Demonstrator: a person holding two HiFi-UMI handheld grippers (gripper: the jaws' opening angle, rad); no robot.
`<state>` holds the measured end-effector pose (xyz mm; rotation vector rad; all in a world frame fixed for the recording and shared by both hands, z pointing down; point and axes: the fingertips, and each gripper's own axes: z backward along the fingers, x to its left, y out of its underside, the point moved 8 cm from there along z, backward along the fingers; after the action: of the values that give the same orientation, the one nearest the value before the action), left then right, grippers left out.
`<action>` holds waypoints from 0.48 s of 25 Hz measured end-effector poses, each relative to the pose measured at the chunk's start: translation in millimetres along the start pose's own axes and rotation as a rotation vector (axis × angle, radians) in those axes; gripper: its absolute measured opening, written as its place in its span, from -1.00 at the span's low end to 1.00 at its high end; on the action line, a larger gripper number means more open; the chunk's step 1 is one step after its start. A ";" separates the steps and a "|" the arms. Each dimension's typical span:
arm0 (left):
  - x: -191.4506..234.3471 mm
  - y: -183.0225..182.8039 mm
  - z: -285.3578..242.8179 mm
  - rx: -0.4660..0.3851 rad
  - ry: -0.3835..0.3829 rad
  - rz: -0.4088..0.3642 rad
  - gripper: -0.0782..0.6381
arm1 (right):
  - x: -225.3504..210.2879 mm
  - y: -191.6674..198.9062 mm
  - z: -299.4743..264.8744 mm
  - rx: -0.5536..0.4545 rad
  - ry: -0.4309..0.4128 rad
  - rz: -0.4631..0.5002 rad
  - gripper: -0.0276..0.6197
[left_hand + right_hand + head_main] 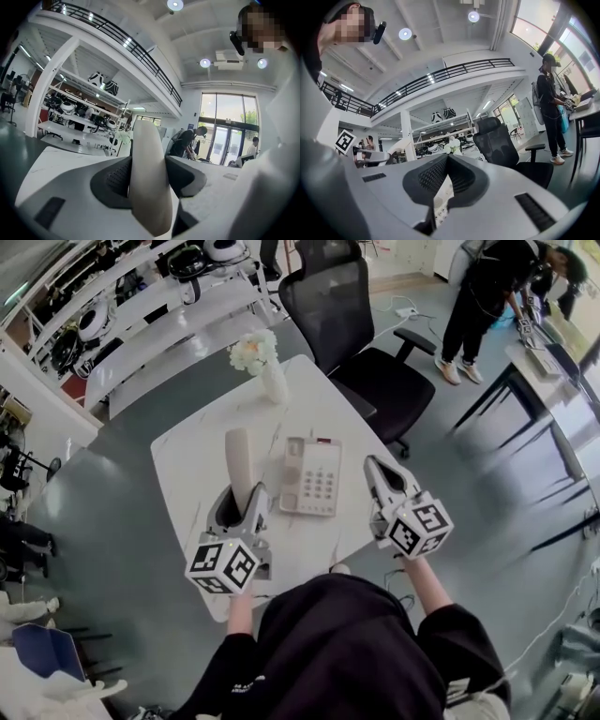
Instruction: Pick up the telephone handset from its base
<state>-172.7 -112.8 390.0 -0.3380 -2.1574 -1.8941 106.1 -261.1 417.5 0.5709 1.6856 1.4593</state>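
I see the handset (pixel 241 463) off its base (pixel 312 476). It is a slim cream-white bar with rounded ends, standing nearly upright with its top tipped a little away from me. Its lower part is clamped between the jaws of the left gripper (pixel 242 501), with a pad pressed on each side. It hangs just left of the base, not touching it. The base is a white rectangular unit lying flat on the white table (pixel 187 465), with a grid of pale keys on its right half, the long cradle recess on its left and a small red mark at its far edge.
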 end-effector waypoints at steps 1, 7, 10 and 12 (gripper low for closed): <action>0.5 -1.4 2.0 -0.007 -0.003 0.000 -0.19 | 1.0 -0.7 0.4 -0.002 -0.003 0.005 -0.94; 2.0 -9.0 11.2 -0.037 -0.024 -0.009 -0.19 | 3.1 -8.5 2.4 -0.032 -0.014 0.014 -0.94; 4.4 -11.6 14.3 -0.044 -0.039 -0.011 -0.19 | 3.6 -12.6 1.9 -0.041 -0.016 0.024 -0.94; 4.8 -14.1 15.3 -0.054 -0.043 -0.015 -0.19 | 4.4 -17.2 1.7 -0.050 -0.015 0.033 -0.94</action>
<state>-182.4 -99.4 376.6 -0.3776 -2.1449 -1.9741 107.9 -260.6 399.7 0.5838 1.6304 1.5128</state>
